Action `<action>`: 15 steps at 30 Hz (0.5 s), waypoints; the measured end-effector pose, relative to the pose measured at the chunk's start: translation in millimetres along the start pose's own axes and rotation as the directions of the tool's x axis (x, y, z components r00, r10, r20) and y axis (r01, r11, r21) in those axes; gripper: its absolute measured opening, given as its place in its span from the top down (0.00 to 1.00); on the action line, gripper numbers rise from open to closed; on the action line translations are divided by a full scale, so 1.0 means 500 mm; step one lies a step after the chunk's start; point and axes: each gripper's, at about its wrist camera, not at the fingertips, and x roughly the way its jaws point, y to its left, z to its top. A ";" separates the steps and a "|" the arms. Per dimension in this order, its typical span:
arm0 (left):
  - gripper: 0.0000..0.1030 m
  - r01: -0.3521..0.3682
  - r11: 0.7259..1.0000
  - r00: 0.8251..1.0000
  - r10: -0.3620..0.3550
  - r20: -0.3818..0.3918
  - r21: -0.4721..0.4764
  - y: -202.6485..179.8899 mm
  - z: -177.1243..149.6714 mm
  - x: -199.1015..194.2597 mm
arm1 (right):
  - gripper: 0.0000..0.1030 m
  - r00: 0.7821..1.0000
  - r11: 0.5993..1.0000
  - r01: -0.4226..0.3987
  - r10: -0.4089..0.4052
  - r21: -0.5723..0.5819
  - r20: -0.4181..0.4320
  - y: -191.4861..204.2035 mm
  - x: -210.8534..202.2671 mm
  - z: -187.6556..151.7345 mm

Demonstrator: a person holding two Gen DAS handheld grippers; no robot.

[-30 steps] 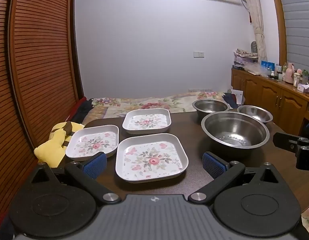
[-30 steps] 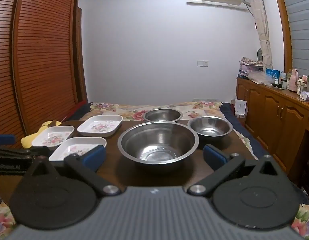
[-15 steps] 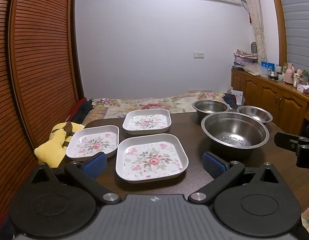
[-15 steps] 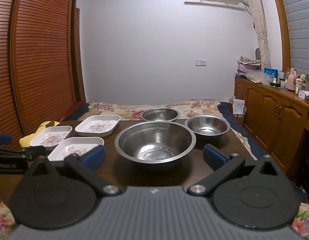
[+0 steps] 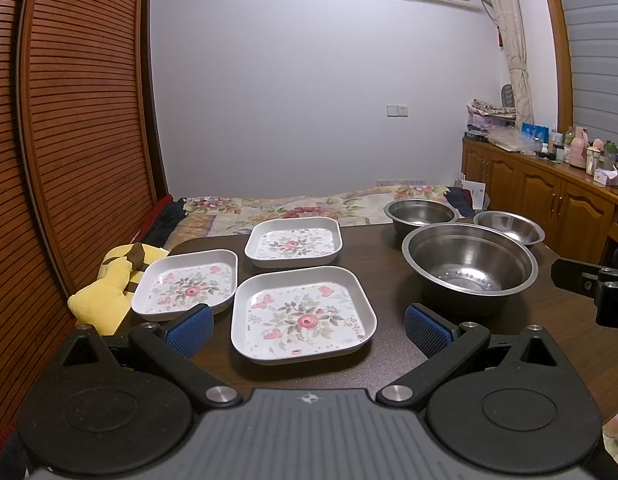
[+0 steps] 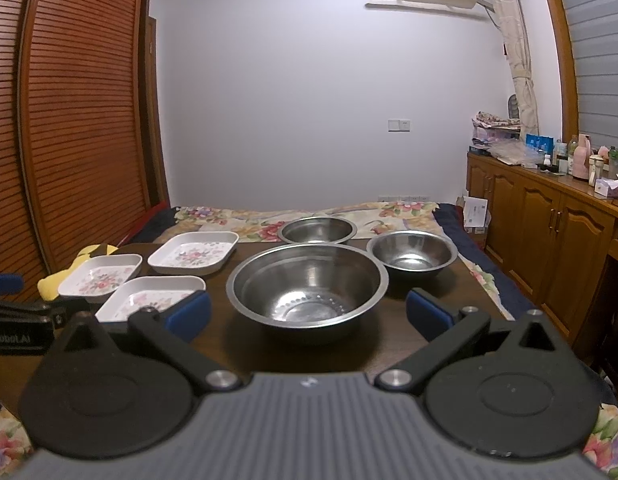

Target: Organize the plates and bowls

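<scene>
1. Table (image 5: 389,256): a dark wooden top carried all the dishes, plates toward its left edge, bowls toward its right.
2. Largest steel bowl (image 6: 307,286) stood near the front edge, right of centre, with a ring of small holes in its bottom.
3. Deep steel bowl (image 6: 317,231) sat at the far edge behind it; the smallest steel bowl (image 6: 412,255) sat by the far right corner, close beside both.
4. Nearest floral plate (image 5: 303,316), square and white, lay near the front edge, left of the largest bowl.
5. Left floral plate (image 5: 187,286) lay at the left edge, just beside a yellow plush toy (image 5: 109,288); the far floral plate (image 5: 293,242) lay toward the far edge.
6. Left gripper (image 5: 305,326) hovered over the front edge with jaws spread wide, the nearest plate between its blue pads (image 5: 189,326), untouched.
7. Right gripper (image 6: 307,312) was likewise released, jaws wide apart before the largest bowl, grasping nothing.
</scene>
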 end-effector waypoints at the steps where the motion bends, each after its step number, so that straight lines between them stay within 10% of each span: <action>1: 0.00 0.000 1.000 1.000 0.000 0.000 0.000 0.000 0.000 0.000 | 0.00 1.000 1.000 -0.001 0.001 0.002 -0.001 -0.001 0.000 0.001; 15: 0.00 0.000 1.000 1.000 0.000 0.001 0.000 0.000 -0.001 0.000 | 0.00 1.000 1.000 -0.001 0.001 0.005 -0.005 0.001 -0.001 0.001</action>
